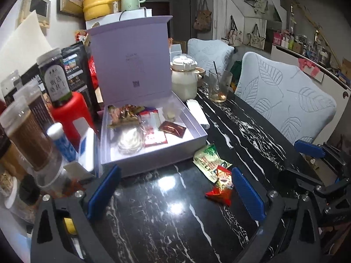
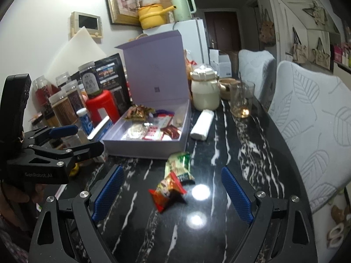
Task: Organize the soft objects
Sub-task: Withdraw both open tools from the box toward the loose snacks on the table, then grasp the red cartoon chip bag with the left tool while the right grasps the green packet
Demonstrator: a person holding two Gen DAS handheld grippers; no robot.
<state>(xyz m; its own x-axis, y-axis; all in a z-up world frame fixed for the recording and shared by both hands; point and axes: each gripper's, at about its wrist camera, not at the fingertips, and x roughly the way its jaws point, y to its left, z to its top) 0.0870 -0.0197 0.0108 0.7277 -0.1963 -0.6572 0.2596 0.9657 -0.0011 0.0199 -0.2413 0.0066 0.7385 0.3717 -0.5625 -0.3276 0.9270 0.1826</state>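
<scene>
Both tongs: black frames w/ silver screws, ribbed blue pads. Left one's side reads "GenRobot.AI" in grey.

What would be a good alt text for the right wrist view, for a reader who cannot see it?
The open right tool hovers over a black marble table, with a red snack packet and a green packet lying between its blue fingers. Behind them, an open lavender box holds more packets.
</scene>
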